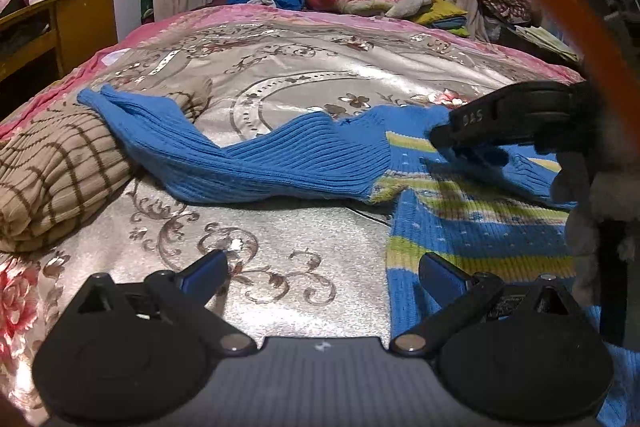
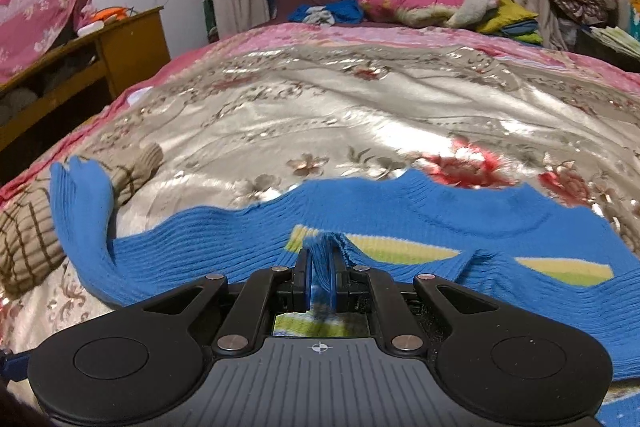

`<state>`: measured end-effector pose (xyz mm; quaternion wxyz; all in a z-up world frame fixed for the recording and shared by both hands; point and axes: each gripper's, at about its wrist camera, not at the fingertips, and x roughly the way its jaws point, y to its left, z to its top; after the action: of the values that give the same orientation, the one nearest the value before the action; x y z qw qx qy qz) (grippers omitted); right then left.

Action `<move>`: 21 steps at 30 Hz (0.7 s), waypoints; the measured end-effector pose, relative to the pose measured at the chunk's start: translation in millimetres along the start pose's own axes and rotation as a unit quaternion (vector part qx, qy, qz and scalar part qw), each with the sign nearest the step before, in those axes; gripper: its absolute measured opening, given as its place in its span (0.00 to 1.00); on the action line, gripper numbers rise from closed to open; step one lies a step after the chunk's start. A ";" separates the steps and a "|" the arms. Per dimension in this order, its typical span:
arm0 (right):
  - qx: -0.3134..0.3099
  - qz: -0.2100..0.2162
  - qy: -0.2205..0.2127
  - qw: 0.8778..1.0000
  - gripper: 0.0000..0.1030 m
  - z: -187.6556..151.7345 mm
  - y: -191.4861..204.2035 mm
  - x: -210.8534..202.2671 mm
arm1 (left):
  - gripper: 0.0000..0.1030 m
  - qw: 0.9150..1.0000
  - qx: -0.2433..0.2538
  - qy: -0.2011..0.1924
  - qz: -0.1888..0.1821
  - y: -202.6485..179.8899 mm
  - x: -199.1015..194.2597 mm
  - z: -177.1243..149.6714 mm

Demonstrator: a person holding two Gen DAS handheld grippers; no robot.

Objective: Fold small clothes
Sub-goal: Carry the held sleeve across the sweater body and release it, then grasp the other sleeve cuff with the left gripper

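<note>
Nearest our lens in the left wrist view, the left gripper (image 1: 322,271) hangs with its blue-padded fingers spread wide, holding nothing: one finger is over the bare silver bedspread (image 1: 280,75), the other over the hem of the blue sweater (image 1: 480,227). Far left we've got a folded tan checked garment (image 1: 52,179), ribbed and soft, and the sweater's left sleeve (image 1: 248,159) runs out from the body with its cuff draped onto it. Moving right, the sweater body lies flat on the bed, chunky ribbed knit with yellow-green and white stripes. At the right edge this view gives us the right gripper (image 1: 456,137) side-on, tips down on the chest of the sweater (an orange cable blurs across the corner).

Now the right wrist view tells us what that one couldn't: the right gripper (image 2: 320,267) has its fingers nearly together, clamped on a pinch of blue knit from the other sleeve, which lies folded across the striped chest. We also see the round collar, and beyond it the glossy, flower-patterned bedspread.
</note>
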<state>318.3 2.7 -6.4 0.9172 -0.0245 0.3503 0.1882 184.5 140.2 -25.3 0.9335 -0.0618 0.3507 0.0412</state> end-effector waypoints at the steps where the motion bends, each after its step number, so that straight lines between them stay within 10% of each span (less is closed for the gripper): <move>1: -0.002 0.001 0.002 1.000 0.09 -0.9 1.2 1.9 | 1.00 1.000 0.000 0.001 0.000 0.0 1.1 -0.4; 21: 0.009 0.056 -0.026 0.998 0.14 7.7 -4.2 -32.8 | 1.00 1.000 -0.014 -0.010 -0.006 10.4 -4.2 4.3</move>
<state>302.2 -10.6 20.4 0.9144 0.0079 0.3286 0.2363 182.8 151.0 -20.2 0.9361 -0.0765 0.3408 0.0413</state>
